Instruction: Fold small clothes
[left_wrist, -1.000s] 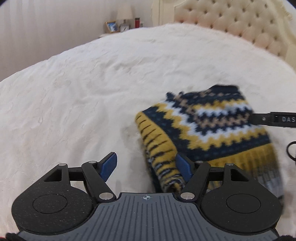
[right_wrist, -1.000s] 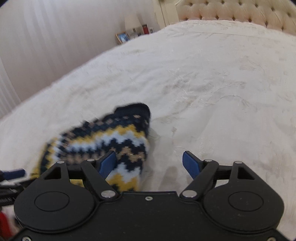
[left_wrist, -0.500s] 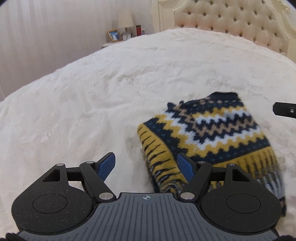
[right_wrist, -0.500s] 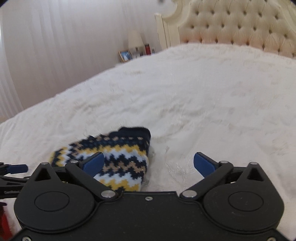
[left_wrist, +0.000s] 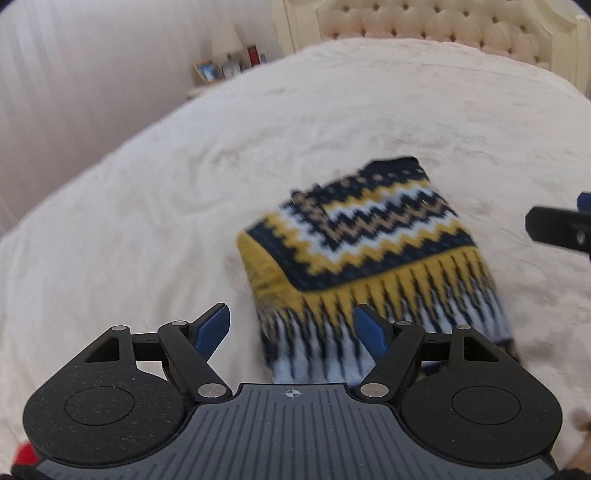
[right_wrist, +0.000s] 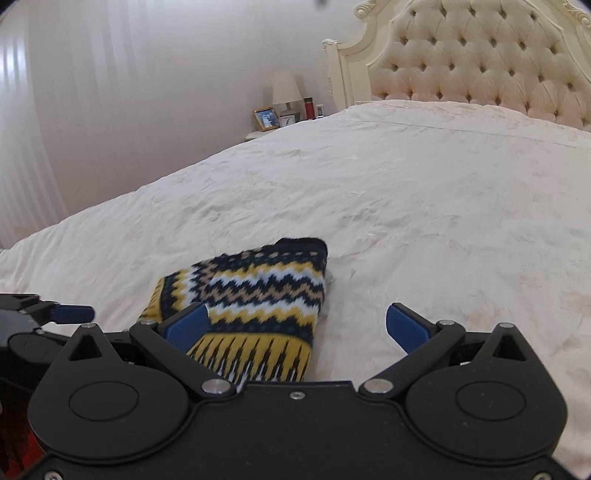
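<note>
A small knitted sweater (left_wrist: 369, 251), navy, yellow and white in zigzag bands, lies folded into a compact block on the white bedcover (left_wrist: 147, 221). My left gripper (left_wrist: 291, 321) hovers over its near left corner, blue pads wide apart and pressing nothing. My right gripper (right_wrist: 295, 314) hangs open above the sweater's (right_wrist: 258, 291) right edge, nothing between its pads. The right gripper's finger (left_wrist: 554, 229) shows at the right edge of the left wrist view. A blue pad of the left gripper (right_wrist: 70, 314) shows at the left of the right wrist view.
The cream tufted headboard (right_wrist: 480, 74) stands at the far end of the bed. A nightstand beside it carries a lamp (right_wrist: 286, 92), a photo frame (right_wrist: 266, 119) and small bottles. A pale curtained wall (right_wrist: 110, 110) runs along the bed's left side.
Both grippers have lifted and drawn back from the sweater, which stays folded on the bed. The right gripper's jaws have spread wider. The left jaws keep the same gap.
</note>
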